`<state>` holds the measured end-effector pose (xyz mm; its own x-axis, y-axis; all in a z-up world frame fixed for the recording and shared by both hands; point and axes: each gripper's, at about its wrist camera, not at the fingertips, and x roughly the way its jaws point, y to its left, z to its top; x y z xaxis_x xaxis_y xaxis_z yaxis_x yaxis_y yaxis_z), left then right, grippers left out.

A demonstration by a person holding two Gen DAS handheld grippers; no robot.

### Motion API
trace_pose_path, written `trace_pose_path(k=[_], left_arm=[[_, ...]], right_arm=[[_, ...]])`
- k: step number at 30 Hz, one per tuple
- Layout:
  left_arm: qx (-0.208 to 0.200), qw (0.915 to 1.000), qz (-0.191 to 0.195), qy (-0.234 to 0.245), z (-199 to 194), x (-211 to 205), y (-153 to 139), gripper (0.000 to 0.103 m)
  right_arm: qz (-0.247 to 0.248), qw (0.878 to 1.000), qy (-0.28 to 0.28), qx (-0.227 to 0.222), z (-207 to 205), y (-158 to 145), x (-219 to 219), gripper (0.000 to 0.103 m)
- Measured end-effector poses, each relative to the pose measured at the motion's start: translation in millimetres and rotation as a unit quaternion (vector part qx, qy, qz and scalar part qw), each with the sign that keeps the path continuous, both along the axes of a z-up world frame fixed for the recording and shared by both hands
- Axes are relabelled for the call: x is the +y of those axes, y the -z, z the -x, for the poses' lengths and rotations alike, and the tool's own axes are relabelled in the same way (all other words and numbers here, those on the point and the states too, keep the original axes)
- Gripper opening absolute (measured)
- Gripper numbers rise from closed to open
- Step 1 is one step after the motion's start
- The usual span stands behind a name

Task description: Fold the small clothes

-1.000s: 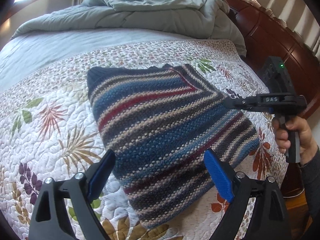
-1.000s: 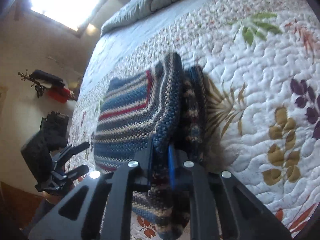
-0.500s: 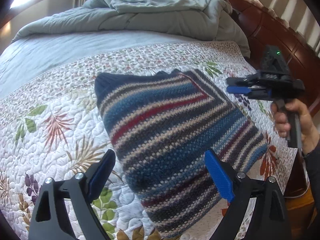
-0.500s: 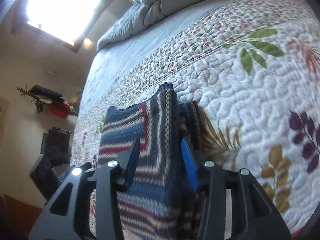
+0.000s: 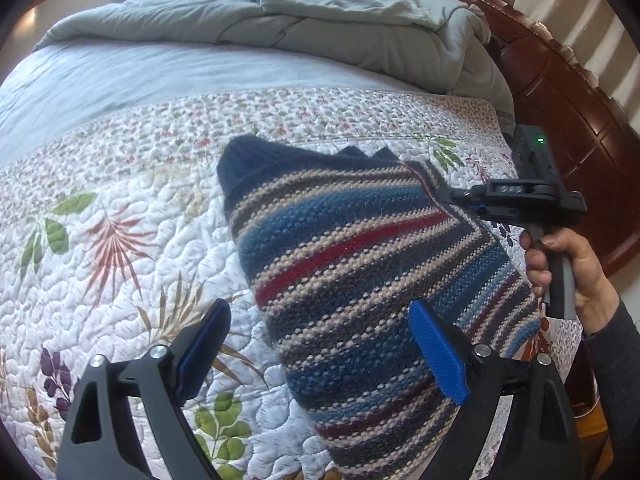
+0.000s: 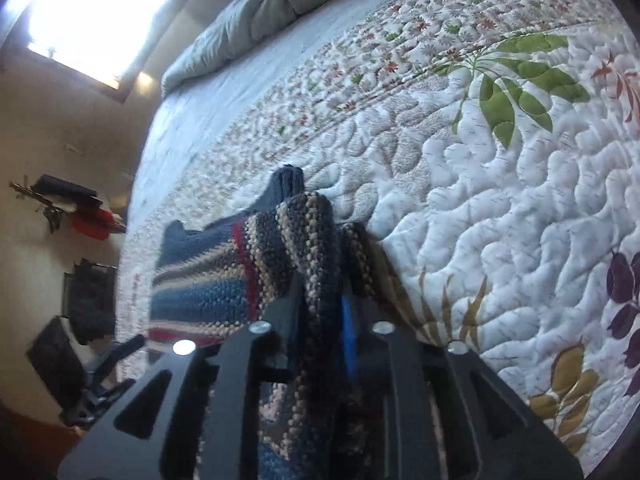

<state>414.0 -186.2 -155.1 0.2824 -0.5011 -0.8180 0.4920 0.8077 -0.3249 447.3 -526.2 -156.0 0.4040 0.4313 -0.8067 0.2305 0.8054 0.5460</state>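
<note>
A striped knit sweater (image 5: 360, 280), blue, red, tan and navy, lies folded on the quilted bed. My left gripper (image 5: 324, 344) is open and empty, its blue pads either side of the sweater's near end and above it. My right gripper (image 5: 460, 200) is at the sweater's far right edge. In the right wrist view it (image 6: 320, 312) is shut on a fold of the sweater (image 6: 312, 248), which bunches up between the jaws.
The floral quilt (image 5: 120, 240) covers the bed's near half. A grey duvet (image 5: 280, 32) is heaped at the far end. A dark wooden bed frame (image 5: 560, 92) runs along the right. Shelves and dark objects (image 6: 80, 292) stand by the far wall.
My right gripper let go of the sweater's edge, opened, then shut on it again a little further along. The left gripper stayed open and shifted slightly left.
</note>
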Motion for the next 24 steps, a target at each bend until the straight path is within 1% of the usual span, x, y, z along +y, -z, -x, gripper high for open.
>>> trace_pose_path(k=[2,3,4,6,8,10,12,13,14,17,20,24], left_arm=[[-0.003,1.0000,-0.005,-0.001,3.4,0.5,-0.7,0.091],[-0.013,0.9999,-0.009,-0.003,7.7,0.8,-5.1,0.091],[-0.022,0.9997,-0.011,-0.002,11.1,0.0,-8.6,0.091],[-0.048,0.9987,-0.020,0.003,21.0,-3.2,-18.4,0.091],[-0.079,0.9965,-0.027,0.012,32.8,-9.2,-27.9,0.091],[-0.100,0.9943,-0.034,0.016,40.2,-15.4,-32.6,0.091],[-0.113,0.9924,-0.043,0.021,46.4,-21.4,-34.6,0.091],[-0.121,0.9911,-0.049,0.024,48.6,-25.1,-35.4,0.091],[-0.128,0.9899,-0.056,0.025,51.9,-26.1,-36.3,0.091],[-0.148,0.9862,-0.066,0.036,60.6,-30.4,-39.1,0.091],[-0.160,0.9837,-0.070,0.044,67.2,-31.7,-40.1,0.091],[-0.166,0.9822,-0.070,0.052,73.7,-32.3,-40.5,0.091]], right_arm=[[-0.002,1.000,0.006,-0.007,11.6,-14.2,-2.9,0.039],[0.001,1.000,0.003,-0.011,13.5,-19.2,-1.6,0.042],[0.014,1.000,-0.007,-0.018,23.6,-29.1,0.4,0.045],[0.042,0.998,-0.031,-0.027,45.7,-44.4,9.3,0.049],[0.055,0.997,-0.047,-0.029,65.5,-50.2,9.9,0.057],[0.084,0.994,-0.062,-0.014,78.6,-42.8,16.9,0.058],[0.110,0.991,-0.074,0.001,84.6,-27.3,19.7,0.058],[0.126,0.989,-0.071,0.005,86.9,-19.6,18.0,0.059],[0.127,0.990,-0.066,0.005,89.0,-15.5,15.1,0.061],[0.109,0.993,-0.049,0.006,95.3,-9.2,11.1,0.061],[0.110,0.993,-0.048,-0.004,101.7,-22.5,16.1,0.058],[0.107,0.992,-0.057,-0.017,111.4,-39.1,24.9,0.058]])
